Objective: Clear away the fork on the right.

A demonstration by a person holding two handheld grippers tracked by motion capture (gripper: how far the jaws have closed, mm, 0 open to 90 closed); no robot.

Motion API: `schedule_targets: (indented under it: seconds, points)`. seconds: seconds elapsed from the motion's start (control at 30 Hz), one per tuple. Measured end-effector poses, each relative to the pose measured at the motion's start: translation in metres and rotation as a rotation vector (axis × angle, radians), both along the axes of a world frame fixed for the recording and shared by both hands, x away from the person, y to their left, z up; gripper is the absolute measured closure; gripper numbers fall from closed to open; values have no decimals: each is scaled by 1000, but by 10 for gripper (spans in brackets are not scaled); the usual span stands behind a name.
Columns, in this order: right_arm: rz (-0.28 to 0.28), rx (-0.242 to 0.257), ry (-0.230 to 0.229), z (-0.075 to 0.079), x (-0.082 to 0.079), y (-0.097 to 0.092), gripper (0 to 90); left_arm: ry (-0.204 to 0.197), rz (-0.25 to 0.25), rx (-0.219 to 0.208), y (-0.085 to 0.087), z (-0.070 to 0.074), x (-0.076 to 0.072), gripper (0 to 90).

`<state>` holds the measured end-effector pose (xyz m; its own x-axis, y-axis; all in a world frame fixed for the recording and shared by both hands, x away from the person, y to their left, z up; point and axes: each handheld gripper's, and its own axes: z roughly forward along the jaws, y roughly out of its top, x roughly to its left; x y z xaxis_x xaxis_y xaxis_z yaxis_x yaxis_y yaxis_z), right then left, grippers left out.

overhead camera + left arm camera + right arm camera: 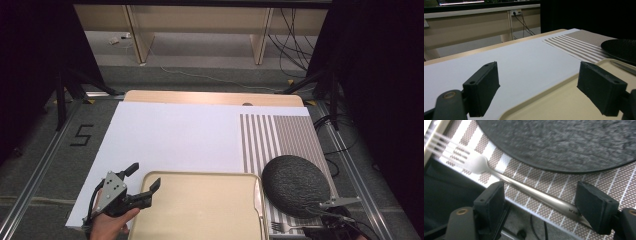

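Observation:
A metal fork [479, 163] lies slantwise on the striped placemat [599, 182], just in front of the black plate [564, 142]. My right gripper [541, 188] is open, its jaws standing either side of the fork's handle, and the right jaw sits over the handle's end. From above, this gripper [307, 227] is at the bottom right by the fork [280, 228] and the plate [295, 185]. My left gripper [145, 175] is open and empty at the far left corner of the beige tray [200, 205]; its right jaw hangs over the tray [554, 100].
A silvery utensil [257, 200] lies along the tray's right rim. A white sheet [175, 135] covers the table beyond the tray, with the placemat [280, 135] to its right. The fork lies close to the table's near edge. Cables run on the floor around.

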<state>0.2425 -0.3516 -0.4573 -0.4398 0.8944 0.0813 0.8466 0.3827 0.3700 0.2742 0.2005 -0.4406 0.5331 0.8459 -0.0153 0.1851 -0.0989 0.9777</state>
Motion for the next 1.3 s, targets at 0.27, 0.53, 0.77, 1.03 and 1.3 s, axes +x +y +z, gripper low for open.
schedule_targets:
  seconds: [0.27,0.53,0.77,1.03,1.3]
  points:
    - [14,-63,13,2,-2,13,351,2,2,-2,0,0,1,170]
    - [82,-137,5,3,-2,21,455,2,3,-3,0,0,0,171]
    - [101,-168,14,4,-1,25,513,1,-1,0,0,-1,1,171]
    - [197,-225,28,6,3,35,622,-3,-3,-2,-1,-1,1,171]
    - [297,-255,65,8,10,44,733,-2,-3,-3,-1,-1,1,171]
